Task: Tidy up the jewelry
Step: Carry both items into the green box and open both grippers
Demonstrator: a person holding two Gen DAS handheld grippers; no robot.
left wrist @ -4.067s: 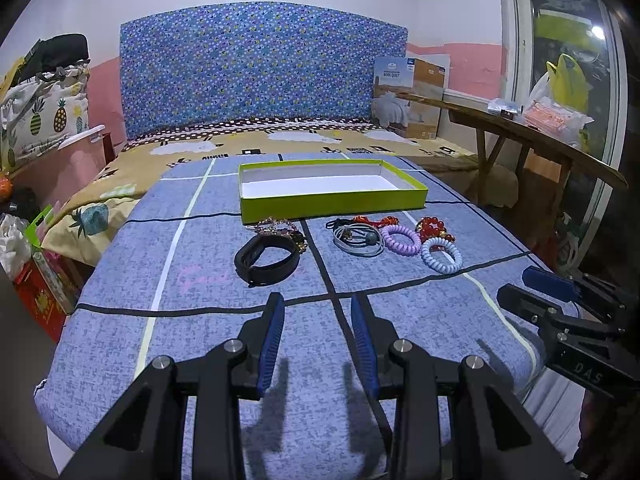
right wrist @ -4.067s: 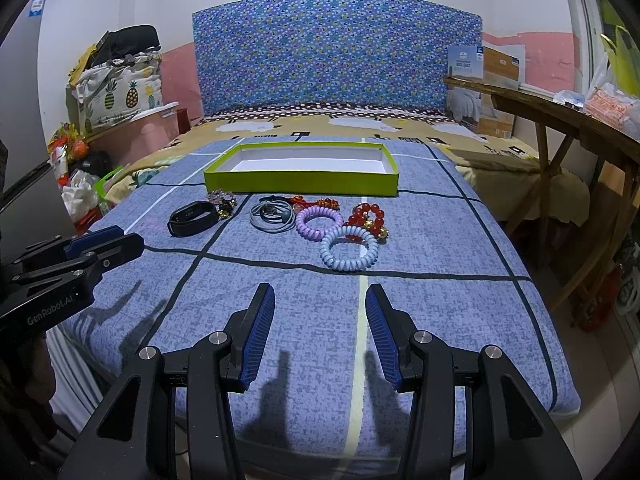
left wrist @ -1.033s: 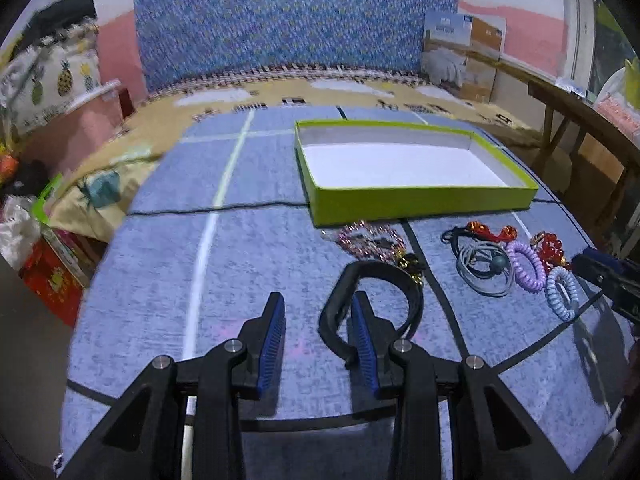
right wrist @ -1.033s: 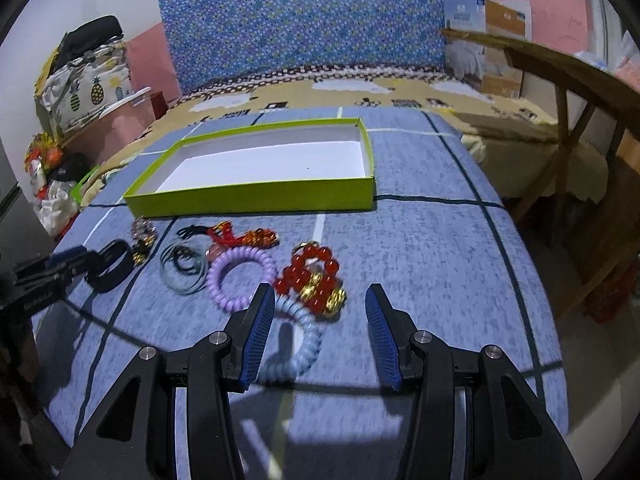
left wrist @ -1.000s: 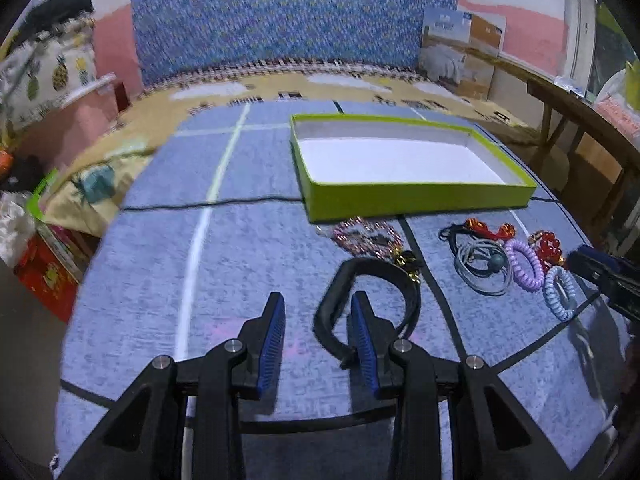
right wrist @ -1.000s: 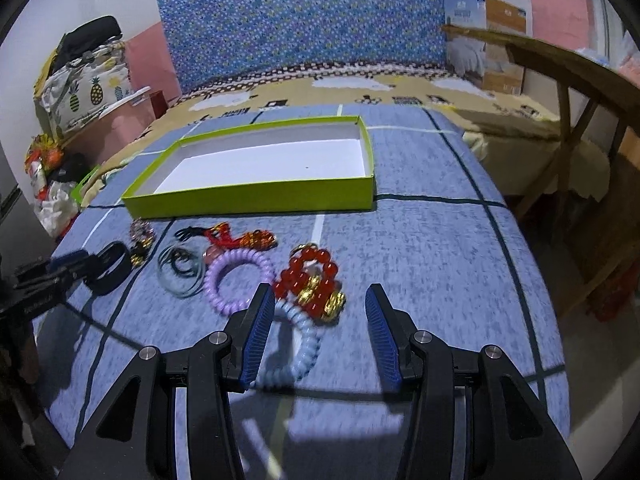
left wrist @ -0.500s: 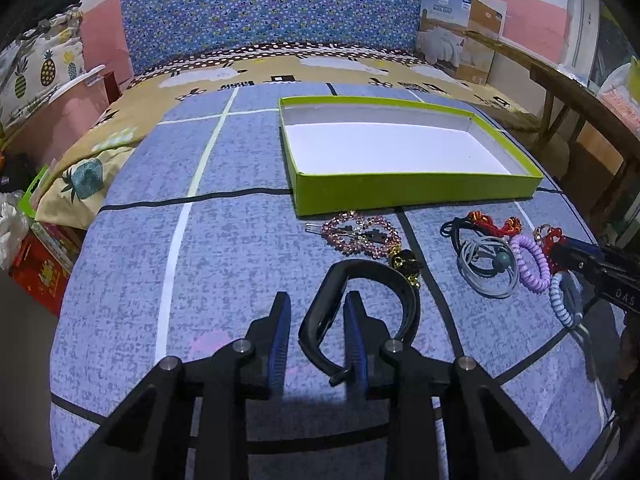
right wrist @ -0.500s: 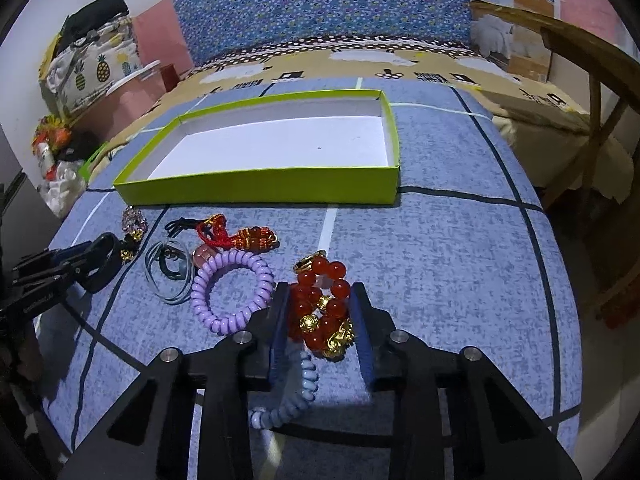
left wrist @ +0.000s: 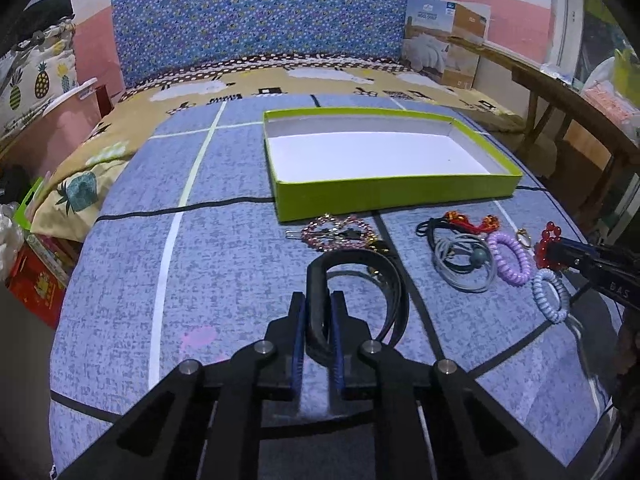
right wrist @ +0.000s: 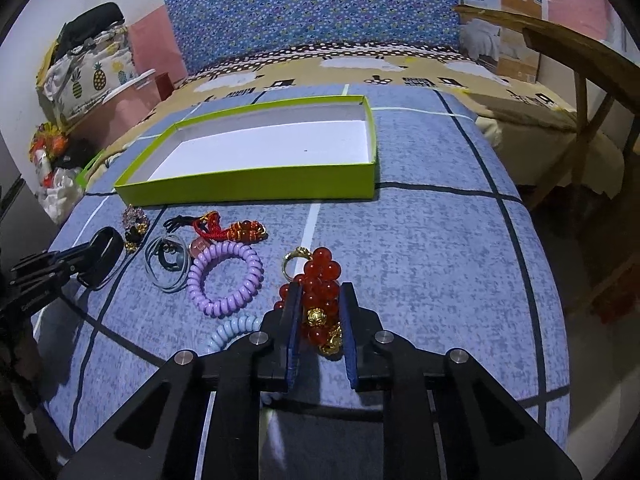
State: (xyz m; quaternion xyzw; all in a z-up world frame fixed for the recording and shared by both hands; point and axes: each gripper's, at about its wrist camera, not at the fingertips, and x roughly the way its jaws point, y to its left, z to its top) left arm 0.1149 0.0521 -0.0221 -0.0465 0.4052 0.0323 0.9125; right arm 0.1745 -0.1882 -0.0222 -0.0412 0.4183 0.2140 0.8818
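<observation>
On the blue bedspread lies a black band [left wrist: 360, 258]. My left gripper [left wrist: 318, 316] has its jaws closing, and both pads press the band's near end. In the right wrist view my right gripper [right wrist: 320, 320] is closing too, with its pads against a red bead bracelet [right wrist: 322, 276] that has gold beads. A purple coil tie [right wrist: 226, 276], a pale blue coil tie [right wrist: 232, 330], grey cord loops [right wrist: 168, 260], a red knotted charm [right wrist: 230, 232] and a pink bead chain [left wrist: 336, 232] lie around them. Behind stands a green box [left wrist: 396, 194], white inside.
A gold ring [right wrist: 296, 258] lies just beyond the red beads. A wooden table [left wrist: 560, 92] runs along the bed's right side, with a cardboard box [left wrist: 444, 48] at its far end. Bags and clutter [left wrist: 36, 264] crowd the floor to the left. The bed drops off close behind both grippers.
Both grippers moved up to the jewelry, then narrowed their jaws. The left pads came together on the black band. The right pads came together on the red bead bracelet.
</observation>
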